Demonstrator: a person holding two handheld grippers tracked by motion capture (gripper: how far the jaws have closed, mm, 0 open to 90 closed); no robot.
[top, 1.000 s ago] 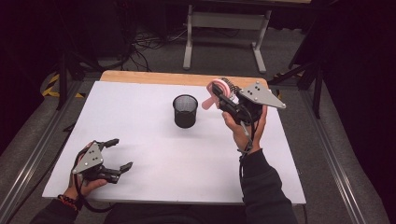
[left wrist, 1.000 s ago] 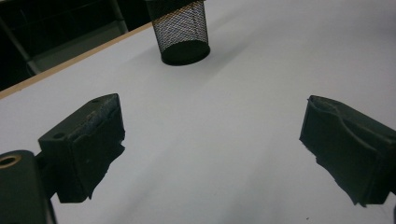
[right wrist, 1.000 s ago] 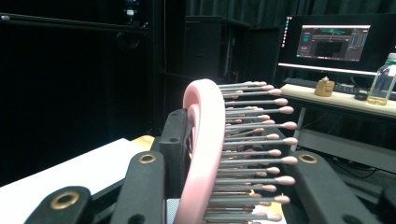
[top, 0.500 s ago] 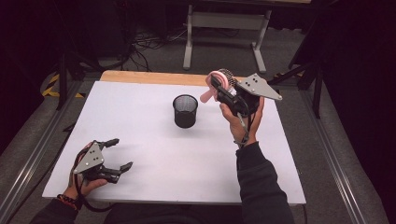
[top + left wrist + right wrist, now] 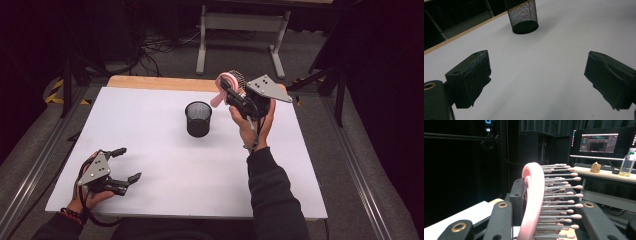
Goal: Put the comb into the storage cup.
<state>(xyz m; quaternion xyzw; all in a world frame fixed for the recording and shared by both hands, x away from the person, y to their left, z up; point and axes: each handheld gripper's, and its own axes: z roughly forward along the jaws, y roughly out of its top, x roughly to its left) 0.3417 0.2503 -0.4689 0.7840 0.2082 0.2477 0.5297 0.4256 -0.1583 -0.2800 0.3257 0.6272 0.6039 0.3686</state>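
Note:
My right gripper (image 5: pixel 231 86) is raised over the far right part of the white table (image 5: pixel 150 125), shut on a pink hairbrush (image 5: pixel 226 81). The brush's handle hangs down to the left. In the right gripper view the hairbrush (image 5: pixel 533 195) stands upright between the jaws, with its pink-tipped bristles pointing right. A black mesh cup (image 5: pixel 198 118) stands upright mid-table, just left of and below the brush. My left gripper (image 5: pixel 127 164) rests open at the near left of the table, holding nothing. In the left gripper view the mesh cup (image 5: pixel 523 15) stands far beyond the open left gripper (image 5: pixel 536 80).
A wooden strip (image 5: pixel 160 83) runs along the table's far edge. Behind it stand a metal frame (image 5: pixel 240 35) and floor cables. In the right gripper view a desk (image 5: pixel 604 173) carries a monitor (image 5: pixel 600 143) and a bottle (image 5: pixel 627 162).
My right gripper has carried the hairbrush a little to the left and farther back, nearer the mesh cup. The left gripper has stayed where it was.

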